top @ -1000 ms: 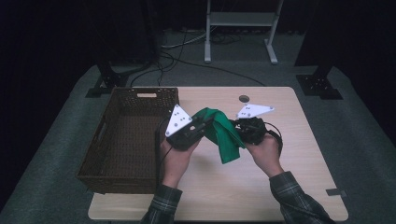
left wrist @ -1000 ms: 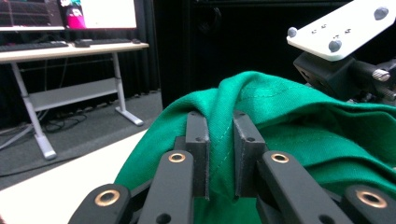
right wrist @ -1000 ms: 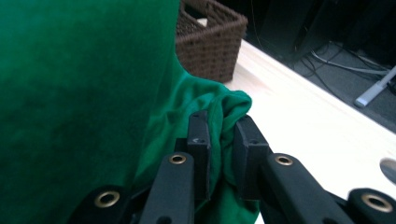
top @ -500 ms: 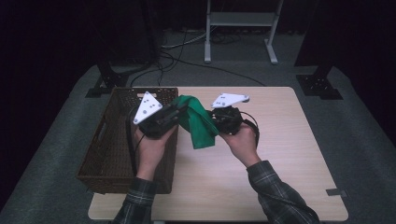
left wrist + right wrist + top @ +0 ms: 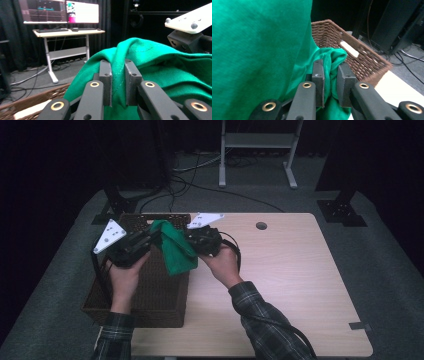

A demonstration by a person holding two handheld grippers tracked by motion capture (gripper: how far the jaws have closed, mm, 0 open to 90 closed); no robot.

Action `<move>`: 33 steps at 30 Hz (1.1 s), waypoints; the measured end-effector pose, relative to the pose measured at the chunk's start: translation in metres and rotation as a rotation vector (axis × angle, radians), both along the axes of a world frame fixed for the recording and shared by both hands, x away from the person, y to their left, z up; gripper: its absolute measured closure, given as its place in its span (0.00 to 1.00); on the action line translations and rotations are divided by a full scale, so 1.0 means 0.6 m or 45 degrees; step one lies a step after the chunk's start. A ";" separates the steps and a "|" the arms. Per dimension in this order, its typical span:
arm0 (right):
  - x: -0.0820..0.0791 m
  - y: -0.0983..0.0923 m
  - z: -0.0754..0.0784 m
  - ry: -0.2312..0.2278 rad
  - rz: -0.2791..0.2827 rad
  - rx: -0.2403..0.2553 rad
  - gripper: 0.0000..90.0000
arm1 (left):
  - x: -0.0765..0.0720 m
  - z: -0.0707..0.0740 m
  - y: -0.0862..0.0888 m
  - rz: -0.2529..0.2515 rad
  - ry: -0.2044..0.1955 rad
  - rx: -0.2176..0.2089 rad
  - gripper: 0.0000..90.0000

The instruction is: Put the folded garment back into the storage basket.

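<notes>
While your left gripper [image 5: 117, 82] was clamped on a fold of the green cloth [image 5: 155, 67], its two black jaws pressed the fabric from both sides along a stitched seam. Your right gripper [image 5: 329, 85] was also clamped on the green cloth, with a bunched edge squeezed between its jaws. In the high view, the cloth [image 5: 175, 251] hung between both grippers, the left gripper [image 5: 150, 240] at nine o'clock of it and the right gripper [image 5: 192, 239] at three o'clock. It hung over the right wall of the brown wicker basket [image 5: 145, 305], at the left part of the wooden table [image 5: 290, 285]. At twelve o'clock from your left gripper stood a desk with monitors [image 5: 67, 32].
</notes>
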State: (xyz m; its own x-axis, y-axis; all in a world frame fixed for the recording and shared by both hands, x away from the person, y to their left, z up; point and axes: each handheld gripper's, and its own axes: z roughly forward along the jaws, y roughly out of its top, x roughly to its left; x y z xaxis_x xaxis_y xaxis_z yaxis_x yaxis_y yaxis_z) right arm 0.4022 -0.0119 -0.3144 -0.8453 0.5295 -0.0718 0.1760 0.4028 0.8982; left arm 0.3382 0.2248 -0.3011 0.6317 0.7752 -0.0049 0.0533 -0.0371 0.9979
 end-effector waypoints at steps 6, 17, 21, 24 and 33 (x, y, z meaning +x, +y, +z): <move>0.019 0.052 -0.022 0.007 0.042 0.013 0.88 | -0.002 -0.027 0.060 0.053 0.014 -0.018 0.89; 0.046 0.097 -0.065 0.040 0.065 0.051 0.88 | -0.007 -0.065 0.112 0.096 0.042 -0.015 0.89; 0.053 0.110 -0.081 0.057 0.078 0.034 0.88 | -0.011 -0.071 0.125 0.110 0.050 -0.011 0.89; 0.056 0.119 -0.090 0.061 0.076 0.019 0.88 | -0.016 -0.071 0.132 0.125 0.054 0.004 0.89; 0.064 0.141 -0.117 0.094 0.074 -0.015 0.88 | -0.024 -0.076 0.148 0.155 0.076 0.019 0.88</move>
State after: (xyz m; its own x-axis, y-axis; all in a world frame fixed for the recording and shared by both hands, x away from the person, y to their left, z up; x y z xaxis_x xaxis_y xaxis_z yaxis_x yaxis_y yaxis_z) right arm 0.4403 0.0727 -0.3845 -0.8777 0.4791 -0.0136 0.2181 0.4244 0.8788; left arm 0.3241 0.3136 -0.3469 0.5318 0.8464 -0.0271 0.1173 -0.0419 0.9922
